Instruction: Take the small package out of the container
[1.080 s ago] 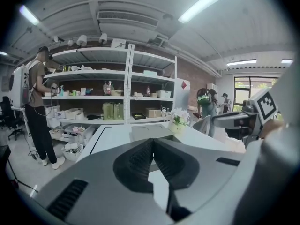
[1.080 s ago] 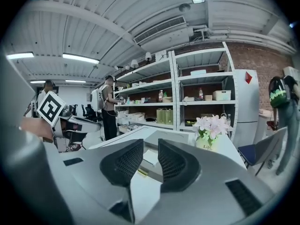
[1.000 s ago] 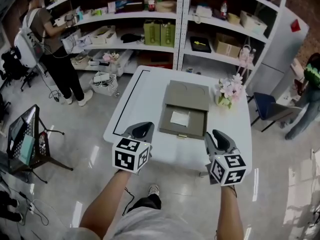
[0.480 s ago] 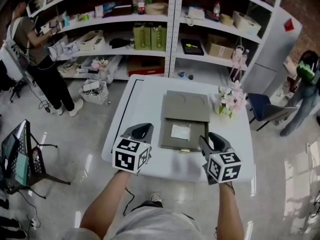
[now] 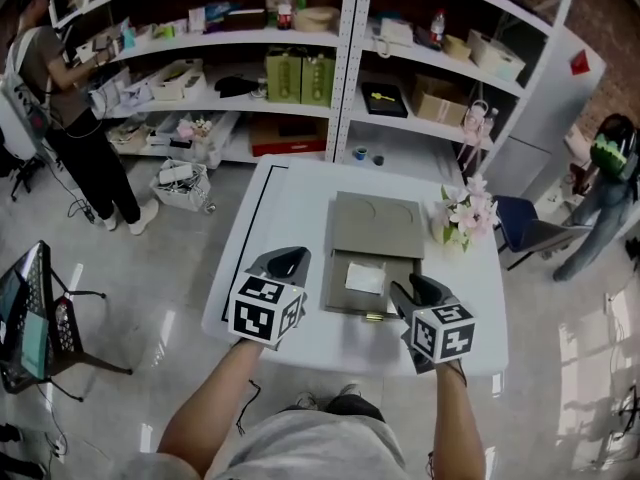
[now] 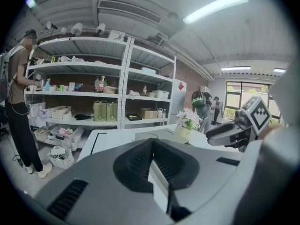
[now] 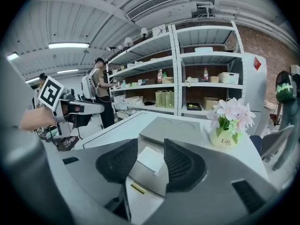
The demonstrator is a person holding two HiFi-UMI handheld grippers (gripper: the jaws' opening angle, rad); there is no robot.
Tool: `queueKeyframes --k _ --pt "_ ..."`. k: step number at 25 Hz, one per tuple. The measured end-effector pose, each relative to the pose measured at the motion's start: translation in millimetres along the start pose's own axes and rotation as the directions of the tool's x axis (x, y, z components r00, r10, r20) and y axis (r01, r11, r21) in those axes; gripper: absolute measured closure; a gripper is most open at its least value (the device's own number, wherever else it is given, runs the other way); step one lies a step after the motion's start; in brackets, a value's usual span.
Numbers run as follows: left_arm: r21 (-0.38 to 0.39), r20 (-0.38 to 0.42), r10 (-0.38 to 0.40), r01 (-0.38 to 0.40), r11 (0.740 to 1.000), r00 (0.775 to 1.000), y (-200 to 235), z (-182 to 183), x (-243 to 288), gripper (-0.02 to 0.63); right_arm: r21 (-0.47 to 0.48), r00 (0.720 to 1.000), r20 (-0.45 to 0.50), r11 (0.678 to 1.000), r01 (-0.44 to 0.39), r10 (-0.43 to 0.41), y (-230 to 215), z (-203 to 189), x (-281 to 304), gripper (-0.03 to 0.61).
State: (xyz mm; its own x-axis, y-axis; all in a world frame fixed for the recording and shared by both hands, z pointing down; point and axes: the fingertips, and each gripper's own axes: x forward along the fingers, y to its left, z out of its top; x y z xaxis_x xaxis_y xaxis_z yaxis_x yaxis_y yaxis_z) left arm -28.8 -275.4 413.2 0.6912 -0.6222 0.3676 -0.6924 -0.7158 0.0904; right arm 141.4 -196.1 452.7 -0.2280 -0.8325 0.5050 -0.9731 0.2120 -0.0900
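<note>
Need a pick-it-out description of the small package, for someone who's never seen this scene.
Start at the white table in front of the metal shelving; a flat grey-brown container lies open on it, lid folded back. The small package is the flat, pale square lying in the open tray. It is the only white item inside; the flower pot stands outside, beside the lid.

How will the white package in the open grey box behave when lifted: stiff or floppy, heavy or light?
The small package looks flat and thin, so probably light and somewhat bendable. It lies flat in the container, so its edge may be hard to catch.
</note>
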Motion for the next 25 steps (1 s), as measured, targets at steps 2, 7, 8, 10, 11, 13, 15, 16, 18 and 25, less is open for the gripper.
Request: queueKeyframes --k 2,7,8,10,11,13,15,16,18,25 --pt "0.001 -0.004 -0.002 0.002 1.0 1.0 3 0 5 0.612 0.0 1.0 -0.019 1.0 -0.011 0.011 0 0 8 0.396" --pt "0.003 -0.019 0.0 0.0 1.0 1.0 9 -2 25 0.612 -0.01 0.994 -0.084 0.998 -0.063 0.062 -4 -7 32 0.379" --pt "0.006 -0.022 -0.001 0.001 1.0 1.0 9 -1 30 0.612 -0.011 0.993 -0.098 0.997 -0.072 0.07 -6 -8 37 0.375" --pt "0.006 -0.03 -0.003 0.003 1.0 1.0 11 -2 41 0.612 -0.008 0.989 -0.125 0.996 -0.087 0.086 -9 -11 50 0.367" --pt "0.003 -0.037 -0.002 0.002 1.0 0.999 14 -5 47 0.612 -0.007 0.986 -0.138 0.995 -0.096 0.094 -9 -13 56 0.365" --pt "-0.01 -0.053 0.005 -0.006 1.0 0.999 20 -10 58 0.612 -0.006 0.98 -0.165 0.993 -0.116 0.114 -10 -19 69 0.36" --pt "-0.023 -0.066 0.01 -0.011 1.0 0.998 25 -14 70 0.612 0.001 0.973 -0.189 0.991 -0.134 0.132 -11 -25 79 0.359" --pt "-0.026 -0.071 0.01 -0.012 1.0 0.997 26 -15 76 0.612 0.01 0.97 -0.199 0.99 -0.139 0.139 -12 -27 84 0.359" --pt "-0.027 -0.079 0.011 -0.013 1.0 0.997 29 -15 88 0.612 0.03 0.964 -0.218 0.989 -0.147 0.15 -17 -33 92 0.359" --pt "-0.046 -0.116 0.015 -0.02 0.999 0.993 40 -24 118 0.612 0.077 0.941 -0.285 0.983 -0.165 0.18 -29 -52 116 0.359"
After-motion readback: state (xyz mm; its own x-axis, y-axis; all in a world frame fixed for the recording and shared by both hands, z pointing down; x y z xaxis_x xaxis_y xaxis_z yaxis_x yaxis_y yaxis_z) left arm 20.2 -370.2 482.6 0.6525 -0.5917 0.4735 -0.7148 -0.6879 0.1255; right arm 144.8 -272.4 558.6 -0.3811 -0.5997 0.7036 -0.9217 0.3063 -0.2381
